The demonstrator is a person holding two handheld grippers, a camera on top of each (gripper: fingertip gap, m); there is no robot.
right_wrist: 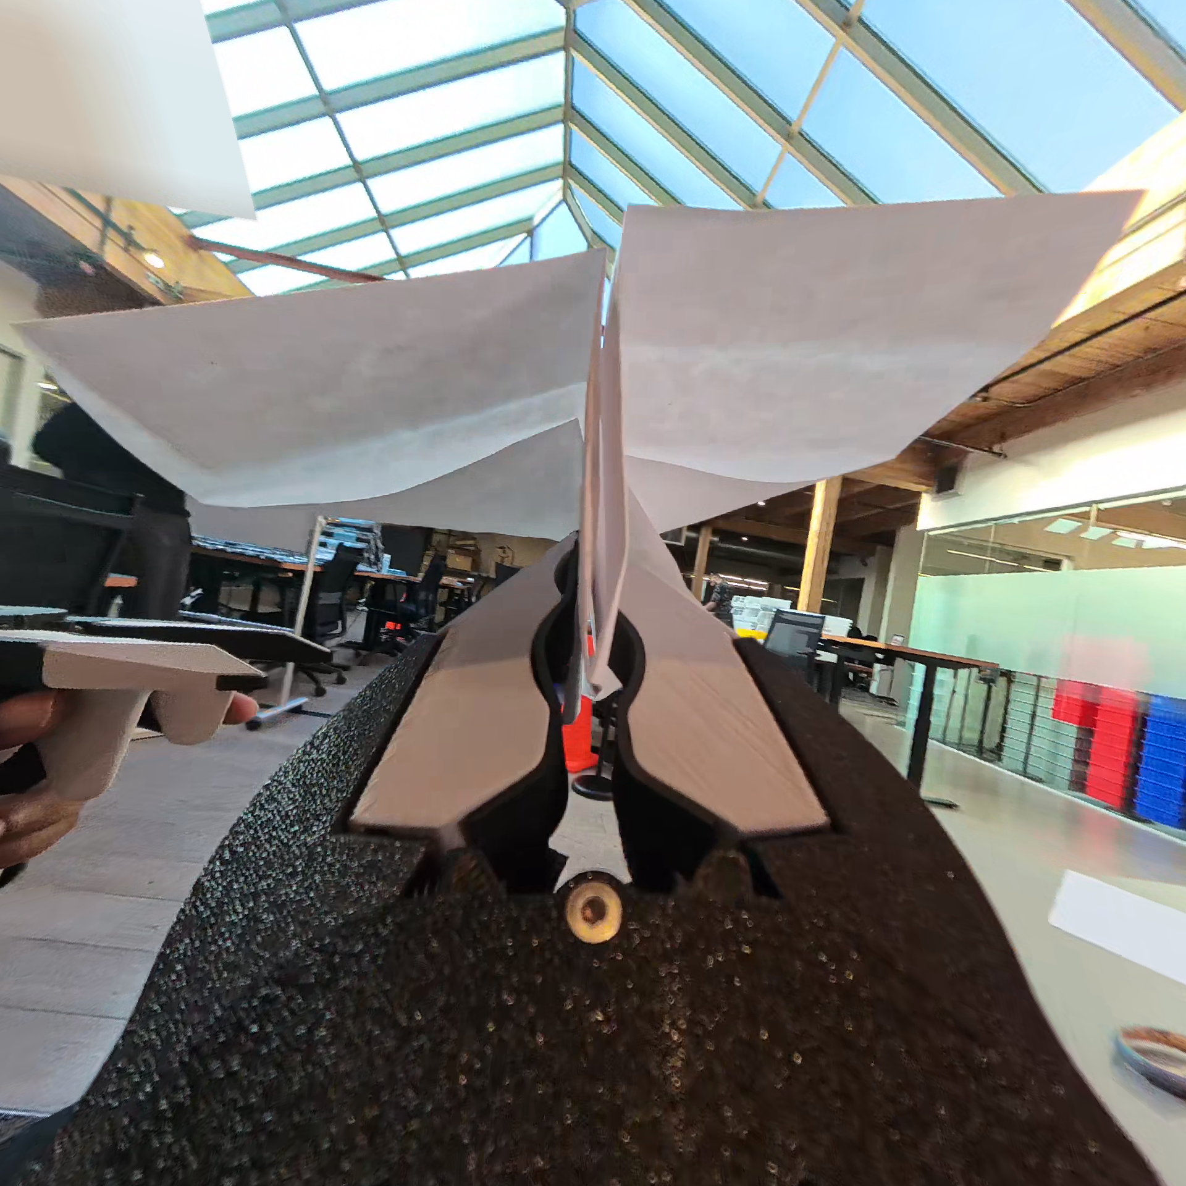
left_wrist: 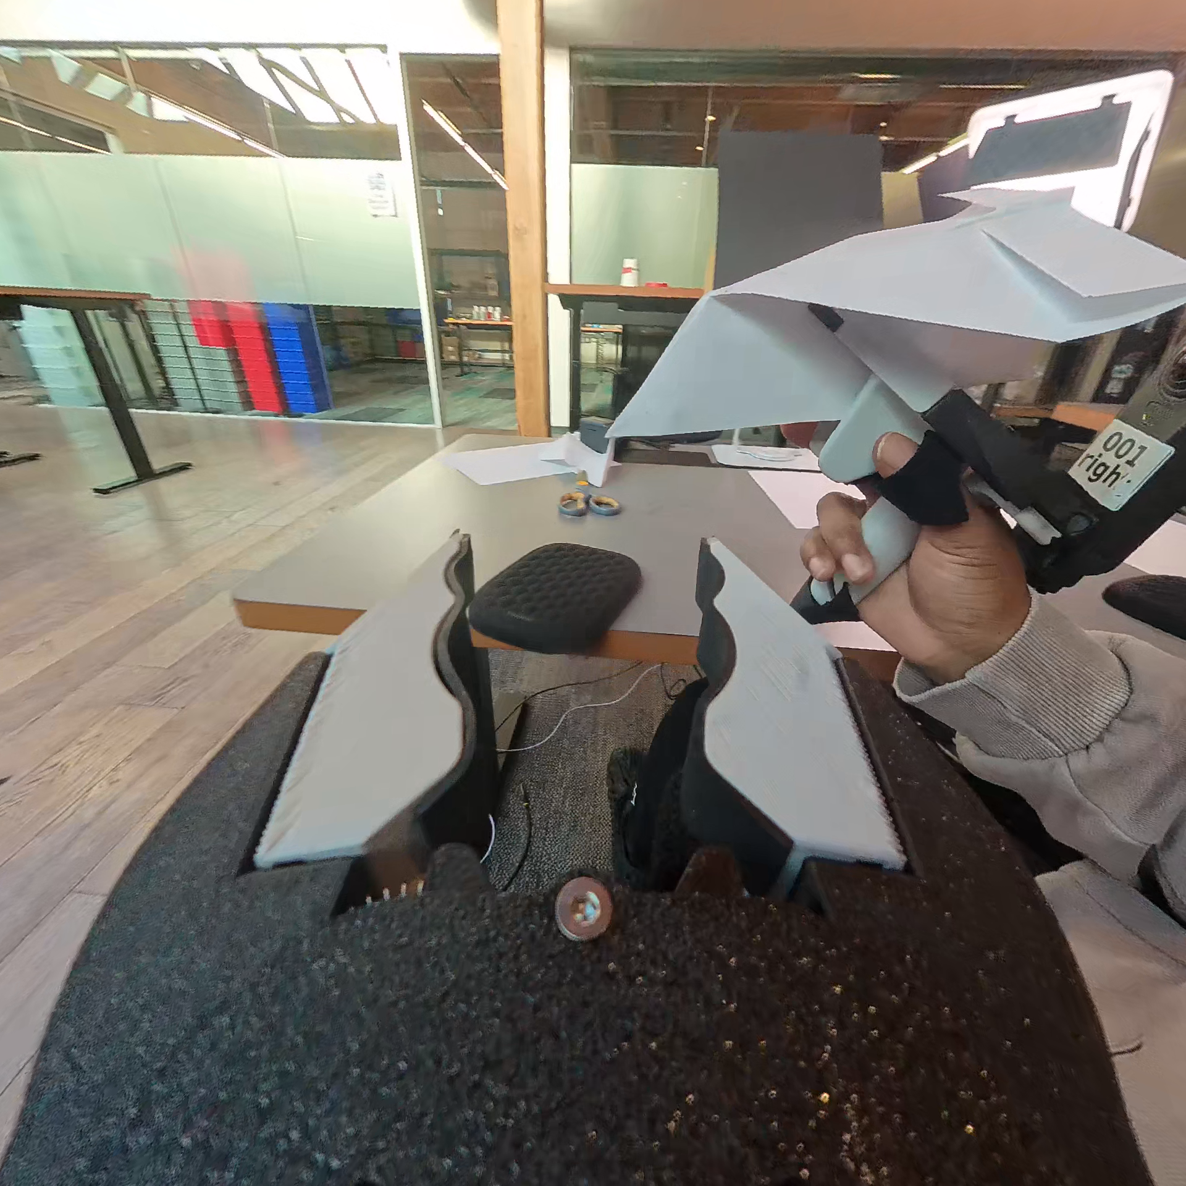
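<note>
The folded paper plane (right_wrist: 577, 398) is up in the air, well above the counter (left_wrist: 674, 507), pinched by its centre keel in the right gripper (right_wrist: 593, 577). That gripper's two fingers are pressed together on the fold, and the white wings spread out to either side above them, with the glass skylight (right_wrist: 706, 115) overhead behind. From the left wrist view the same plane (left_wrist: 898, 321) hangs high at the right, nose pointing down and left, over the right gripper (left_wrist: 834, 334), and a person's hand (left_wrist: 918, 577) in a grey ribbed sleeve (left_wrist: 1039, 738) wraps the grey handle below it.

The left gripper (left_wrist: 581, 642) sits lower and nearer the counter's edge, its fingers spread wide apart with nothing between them. Just past its tips a black mesh pad (left_wrist: 558, 597) lies at the near edge of the counter. Farther back on the counter are two small rings (left_wrist: 589, 504) side by side, and beyond them loose white paper with another folded piece (left_wrist: 545, 459). A flat white sheet (left_wrist: 789, 494) lies to the right.

In the right wrist view the left gripper (right_wrist: 218, 680) shows at the far left edge, held in a hand. Behind it all are office desks, chairs and stacked red and blue crates (right_wrist: 1123, 744) by a frosted glass wall.
</note>
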